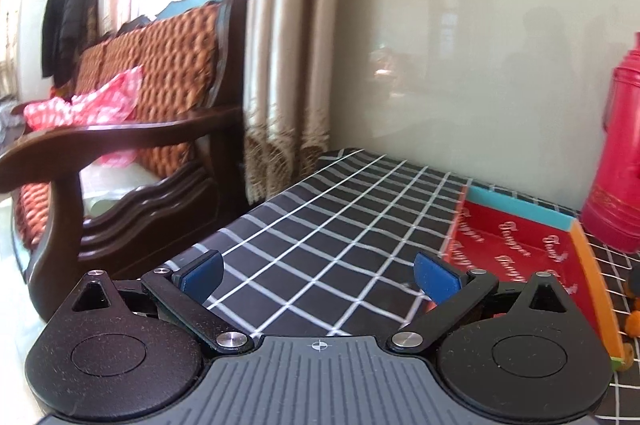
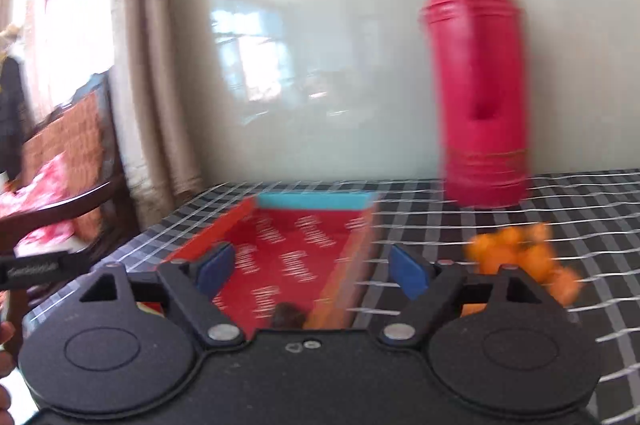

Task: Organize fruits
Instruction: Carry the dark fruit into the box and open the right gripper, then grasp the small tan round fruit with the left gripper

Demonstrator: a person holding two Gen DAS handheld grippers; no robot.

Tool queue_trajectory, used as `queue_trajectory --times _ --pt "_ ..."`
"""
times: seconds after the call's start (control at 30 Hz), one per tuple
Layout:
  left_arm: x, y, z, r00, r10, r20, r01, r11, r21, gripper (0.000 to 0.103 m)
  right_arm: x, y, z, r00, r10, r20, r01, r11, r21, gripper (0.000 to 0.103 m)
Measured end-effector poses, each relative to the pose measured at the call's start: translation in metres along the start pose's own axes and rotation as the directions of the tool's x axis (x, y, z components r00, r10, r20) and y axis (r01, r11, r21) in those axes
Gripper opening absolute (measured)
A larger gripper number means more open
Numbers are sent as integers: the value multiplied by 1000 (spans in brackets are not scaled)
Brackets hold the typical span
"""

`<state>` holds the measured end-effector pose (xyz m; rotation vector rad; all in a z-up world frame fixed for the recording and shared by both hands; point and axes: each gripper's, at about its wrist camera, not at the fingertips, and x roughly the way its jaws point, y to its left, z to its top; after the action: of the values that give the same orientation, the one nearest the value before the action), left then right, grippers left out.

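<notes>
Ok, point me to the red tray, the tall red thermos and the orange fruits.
Red tray (image 2: 288, 257): right wrist view, printed floor.
Tall red thermos (image 2: 476, 85): right wrist view, body.
Orange fruits (image 2: 516, 257): right wrist view, middle of pile.

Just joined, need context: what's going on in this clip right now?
A person holds two grippers over a table with a black white-checked cloth. Both the left gripper and right gripper are open and empty. A shallow red box with a blue end wall lies ahead, a dark item in its near end. Blurred small orange fruits sit right of it, near a tall red thermos.
</notes>
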<state>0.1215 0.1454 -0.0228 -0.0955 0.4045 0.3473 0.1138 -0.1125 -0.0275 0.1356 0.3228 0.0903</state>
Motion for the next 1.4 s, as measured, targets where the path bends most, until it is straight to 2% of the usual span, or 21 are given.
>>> queue_trajectory --times 0.1,0.13,0.2,0.37,0.5,0.53,0.7,0.87,0.93,1.03,1.13,1.2,1.27,1.4 --pt "-8 -16 -1 999 -45 30 44 999 33 101 -12 -27 4 991 -129 36 128 991 45 93" --pt "-11 -22 -1 997 -63 39 62 997 45 101 -17 -37 5 982 -182 51 178 982 68 97" --pt "-17 -36 -2 992 -106 64 102 992 71 101 -27 -54 5 958 -275 79 266 958 102 97" --pt "-42 -77 -8 966 -229 122 210 967 147 103 -45 -95 5 853 -515 86 495 850 180 97" --pt "-57 -112 -17 937 -327 123 297 931 210 103 -61 -121 3 780 -622 66 598 772 216 97" --pt "-62 -120 -20 926 -355 125 322 919 226 103 -63 -128 3 776 -628 60 603 765 227 97" --pt "-86 -168 -41 880 -463 107 407 850 333 103 -77 -151 -2 784 -619 36 588 761 276 97" --pt "-94 -207 -65 857 -515 18 471 796 380 102 -87 -160 -2 781 -623 39 586 753 300 97" --pt "-95 -219 -73 854 -520 -2 479 784 395 95 -89 -163 -1 783 -621 34 582 752 309 97" --pt "-80 -228 -78 861 -502 -79 495 793 356 86 -91 -167 -1 791 -612 23 575 755 314 97" --pt "-58 -227 -80 875 -461 -151 485 828 281 76 -91 -168 -1 797 -603 17 568 760 318 97" --pt "-46 -226 -82 885 -429 -181 463 851 247 73 -91 -169 -2 803 -595 11 562 765 315 97" --pt "-41 -227 -84 892 -410 -189 447 864 234 73 -91 -169 -1 808 -590 8 558 769 313 97" --pt "-37 -234 -87 899 -397 -185 434 868 243 68 -91 -171 -1 810 -587 8 555 771 313 97"
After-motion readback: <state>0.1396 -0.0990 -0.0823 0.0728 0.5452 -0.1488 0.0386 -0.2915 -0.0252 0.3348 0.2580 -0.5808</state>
